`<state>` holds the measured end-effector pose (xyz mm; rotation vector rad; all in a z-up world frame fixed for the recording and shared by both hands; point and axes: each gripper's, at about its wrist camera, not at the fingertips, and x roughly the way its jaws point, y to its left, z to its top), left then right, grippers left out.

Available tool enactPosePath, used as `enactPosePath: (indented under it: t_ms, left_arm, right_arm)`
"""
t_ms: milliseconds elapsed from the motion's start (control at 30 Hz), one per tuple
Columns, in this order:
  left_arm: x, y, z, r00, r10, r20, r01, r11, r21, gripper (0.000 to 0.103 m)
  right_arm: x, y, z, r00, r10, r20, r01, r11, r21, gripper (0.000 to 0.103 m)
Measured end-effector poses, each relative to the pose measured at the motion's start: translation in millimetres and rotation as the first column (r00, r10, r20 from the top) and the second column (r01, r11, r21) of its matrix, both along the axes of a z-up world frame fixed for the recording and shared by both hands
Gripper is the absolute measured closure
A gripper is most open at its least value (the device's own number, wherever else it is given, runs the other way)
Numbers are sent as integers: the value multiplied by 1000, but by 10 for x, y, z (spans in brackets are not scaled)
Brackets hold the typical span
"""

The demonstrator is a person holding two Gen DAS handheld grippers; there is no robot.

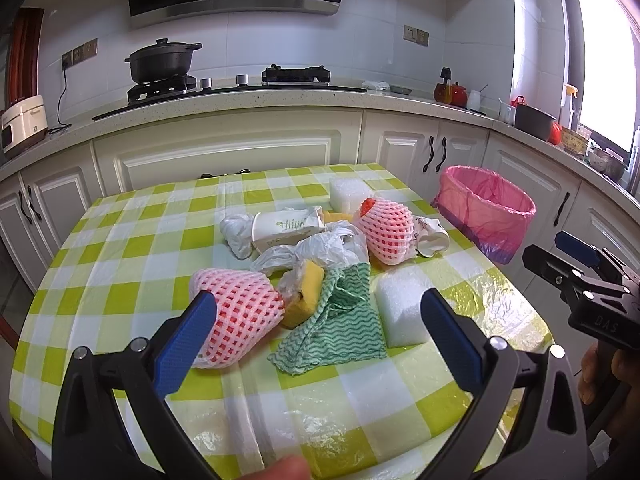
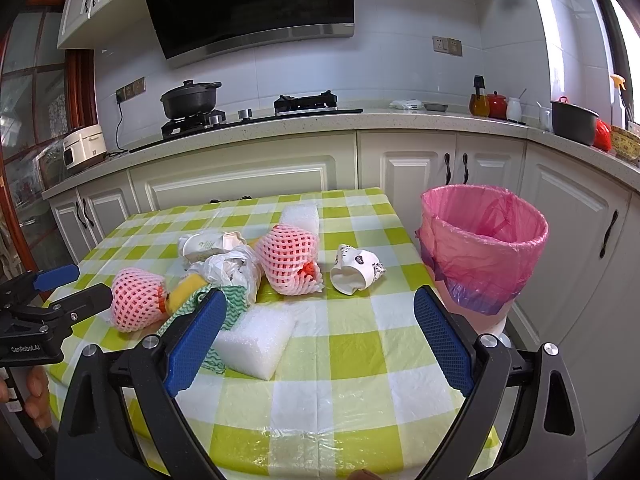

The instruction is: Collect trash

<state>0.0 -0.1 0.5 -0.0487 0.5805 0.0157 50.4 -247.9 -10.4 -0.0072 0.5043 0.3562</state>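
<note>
Trash lies heaped on a green-checked table (image 1: 120, 264) (image 2: 352, 364): two pink foam fruit nets (image 1: 240, 320) (image 1: 386, 232) (image 2: 136, 300), a white foam block (image 1: 404, 304) (image 2: 256, 336), a green wavy cloth (image 1: 336, 328), a yellow sponge (image 1: 304, 296), a crumpled plastic bag (image 1: 320, 248) and crushed paper cups (image 1: 430, 236) (image 2: 356, 272). My left gripper (image 1: 318, 300) (image 2: 86, 284) hovers open over the near net and cloth, holding nothing. Over the foam block, my right gripper (image 2: 320, 296) (image 1: 548, 254) is open too, its fingers bare.
A bin with a pink liner (image 1: 488, 208) (image 2: 484, 240) stands on the floor off the table's right edge. A second foam block (image 1: 350, 194) (image 2: 300, 216) lies at the far side. White cabinets and a counter with a stove run behind.
</note>
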Motion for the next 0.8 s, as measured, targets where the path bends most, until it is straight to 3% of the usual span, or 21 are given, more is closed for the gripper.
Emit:
enactPosePath:
  t_ms: [800]
  left_arm:
    - [-44, 34, 22, 1000, 2, 1, -2, 1000, -4, 4]
  right_arm:
    - [2, 9, -15, 1000, 1, 0, -1, 1000, 1, 15]
